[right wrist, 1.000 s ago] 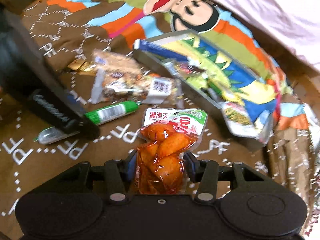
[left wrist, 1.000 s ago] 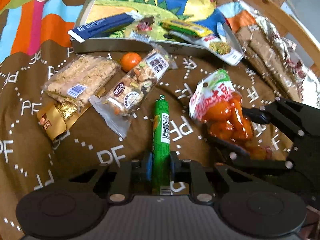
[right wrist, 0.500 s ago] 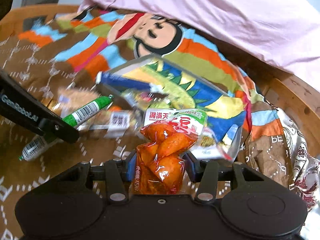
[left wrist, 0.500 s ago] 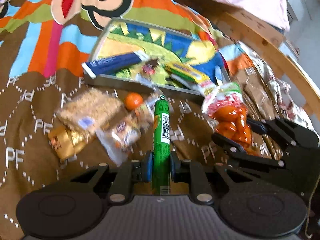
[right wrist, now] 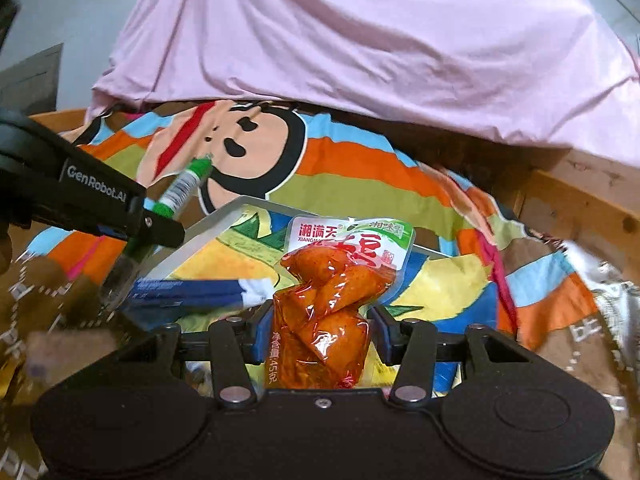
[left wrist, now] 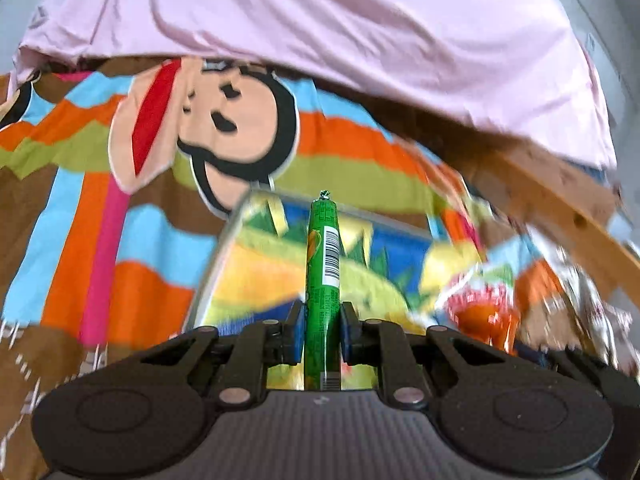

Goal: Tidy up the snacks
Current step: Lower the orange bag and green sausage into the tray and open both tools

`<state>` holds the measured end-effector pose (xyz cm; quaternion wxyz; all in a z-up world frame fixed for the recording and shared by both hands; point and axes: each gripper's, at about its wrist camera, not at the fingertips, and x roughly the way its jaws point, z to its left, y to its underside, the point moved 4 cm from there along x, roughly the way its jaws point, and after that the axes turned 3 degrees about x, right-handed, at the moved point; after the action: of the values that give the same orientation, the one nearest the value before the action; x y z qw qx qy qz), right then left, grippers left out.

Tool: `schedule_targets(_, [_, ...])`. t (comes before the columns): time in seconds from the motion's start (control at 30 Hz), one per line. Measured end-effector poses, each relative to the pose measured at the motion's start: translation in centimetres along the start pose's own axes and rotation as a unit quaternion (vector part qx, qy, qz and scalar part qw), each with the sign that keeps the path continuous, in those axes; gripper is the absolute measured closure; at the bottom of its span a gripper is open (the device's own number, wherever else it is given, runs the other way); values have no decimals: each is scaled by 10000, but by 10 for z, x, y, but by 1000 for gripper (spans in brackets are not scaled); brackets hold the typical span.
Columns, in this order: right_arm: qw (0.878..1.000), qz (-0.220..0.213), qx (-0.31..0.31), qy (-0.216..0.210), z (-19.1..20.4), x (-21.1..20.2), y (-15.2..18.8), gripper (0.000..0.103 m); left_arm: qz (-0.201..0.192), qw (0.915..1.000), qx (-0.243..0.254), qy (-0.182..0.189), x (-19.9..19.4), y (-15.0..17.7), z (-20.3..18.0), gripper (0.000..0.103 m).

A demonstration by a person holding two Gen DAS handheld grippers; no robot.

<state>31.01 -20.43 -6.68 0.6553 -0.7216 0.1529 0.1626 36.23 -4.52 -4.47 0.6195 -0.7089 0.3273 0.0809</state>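
Since a second ago you have lifted both snacks off the brown cloth, and the loose packets that lay ahead of your tools have dropped out of both views; the tray now sits straight ahead.

Your left gripper (left wrist: pixel 322 334) is clamped tight on the green sausage stick (left wrist: pixel 322 268), which points forward and up from the jaws, barcode facing right. Your right gripper (right wrist: pixel 320 330) pinches the lower part of the orange snack pouch (right wrist: pixel 332 300), its red-and-green label standing above the fingers.

Just beyond both tools lies the metal tray (right wrist: pixel 212 222), lined with a bright printed picture. A dark blue packet (right wrist: pixel 192 292) rests in it, ahead and left of the right tool. From the right wrist, the left gripper (right wrist: pixel 154 232) is ahead to the left, stick over the tray's left edge.

Farther out: the striped cartoon blanket (left wrist: pixel 100 220), then a pink sheet (left wrist: pixel 360 32). The wooden bed frame (left wrist: pixel 560 204) runs off to the right, blurred.
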Motion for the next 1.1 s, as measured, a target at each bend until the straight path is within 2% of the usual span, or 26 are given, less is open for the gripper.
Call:
schedule_targets(0.13, [9999,4,136,-39,3,28,-8,52,-432,9990,1,-76,21,-5,11,84])
schedule_targets(0.23, [9998,17,189,-105,7,43,-11,52,-516,9986,-107,49,35,-4,17,84])
schedule_targets(0.53, [9997,237,49,-29,18,71,1,52,-170,9997,173,7,67,28,18,84])
schedule_targets(0.93, [9987,501,-33,-17,23,80,15,50,171,9998,24,25,78,33,25,83])
schedule_targets(1.1, [9986,533,63,21,20,80,15,41,236,9996,173,5,79,33,21,81])
